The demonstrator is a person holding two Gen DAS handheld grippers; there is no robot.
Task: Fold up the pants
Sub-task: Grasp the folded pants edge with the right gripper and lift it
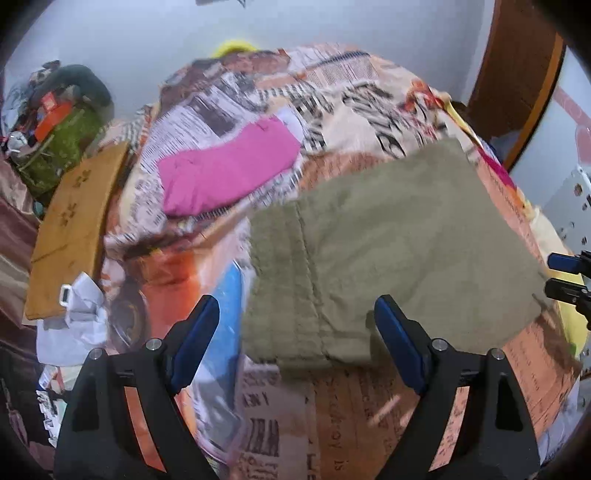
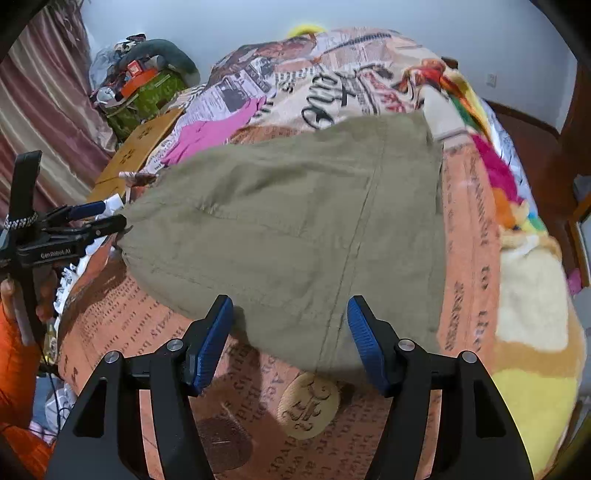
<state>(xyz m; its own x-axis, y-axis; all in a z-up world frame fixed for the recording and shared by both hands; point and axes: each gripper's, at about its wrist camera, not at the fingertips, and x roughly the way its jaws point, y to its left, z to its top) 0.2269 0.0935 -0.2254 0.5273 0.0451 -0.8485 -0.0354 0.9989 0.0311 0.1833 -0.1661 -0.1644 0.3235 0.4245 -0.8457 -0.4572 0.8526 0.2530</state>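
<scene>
The olive pants [image 2: 295,229] lay folded flat on the bed [image 2: 469,236], over a newspaper-print cover, with a pink garment [image 1: 229,166] farther back near a wooden board [image 1: 74,229] at the bed's edge. Both the left gripper [image 1: 295,332] and the right gripper [image 2: 290,328] had their jaws apart, empty, at the pants' near edge. Only the right view showed the striped curtain [image 2: 48,110] and a yellow plush blanket [image 2: 535,332]; a pale wall [image 1: 129,33] stood behind a cluttered pile [image 1: 55,122].
</scene>
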